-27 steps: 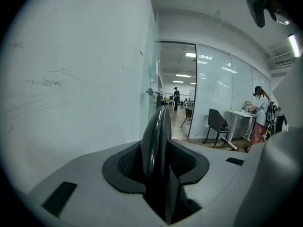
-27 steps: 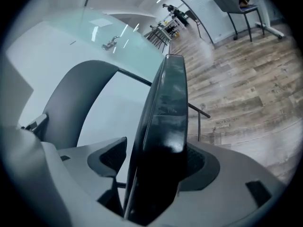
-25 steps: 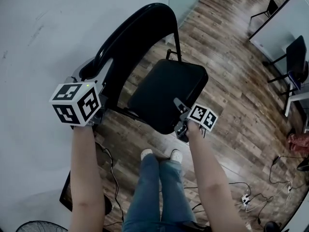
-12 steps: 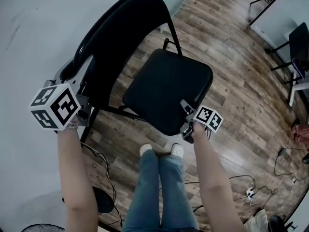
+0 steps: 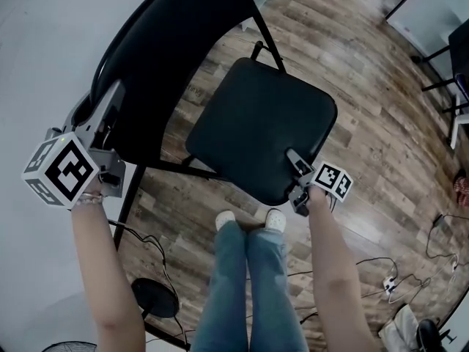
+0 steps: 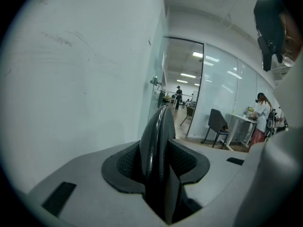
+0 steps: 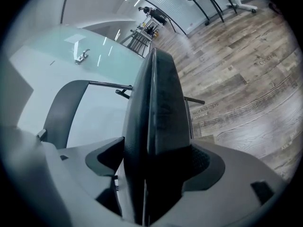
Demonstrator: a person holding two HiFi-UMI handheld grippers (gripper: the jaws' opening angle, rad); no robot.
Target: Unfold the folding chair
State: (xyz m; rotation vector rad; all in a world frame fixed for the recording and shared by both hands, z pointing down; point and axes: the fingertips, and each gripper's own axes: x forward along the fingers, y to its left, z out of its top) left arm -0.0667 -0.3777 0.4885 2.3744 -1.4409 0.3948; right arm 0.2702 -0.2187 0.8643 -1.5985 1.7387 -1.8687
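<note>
Black metal folding chair [image 5: 220, 108] stands on the brown wood plank floor [image 5: 366, 123], right beside the white wall [image 5: 44, 35] and just ahead of the person's white shoes [image 5: 249, 220].

We see its black padded seat [image 5: 264, 123] standing out from the black curved backrest [image 5: 168, 57] at an angle, its front edge towards the person.

Left claw [image 5: 110, 105] sits at the left side of the black curved backrest. In the left gripper view the left claw [image 6: 158, 148] pinches the glossy black edge of that backrest, with a pad [image 6: 125, 162] tight against it on each side.

Right claw [image 5: 294, 160] is at the front right edge of the black padded seat. In the right gripper view the right claw [image 7: 151, 160] has the seat edge between its jaws. The jaws have just been opening a little, but both pads [image 7: 206, 162] touch the seat, so we log it as gripped.

Both marker cubes face up in the head view. We note blue jeans legs [image 5: 253, 284] below the seat. Loose cables [image 5: 399, 277] lie on the floor at right. A black round base [image 5: 155, 297] is at lower left, near the wall.
</note>
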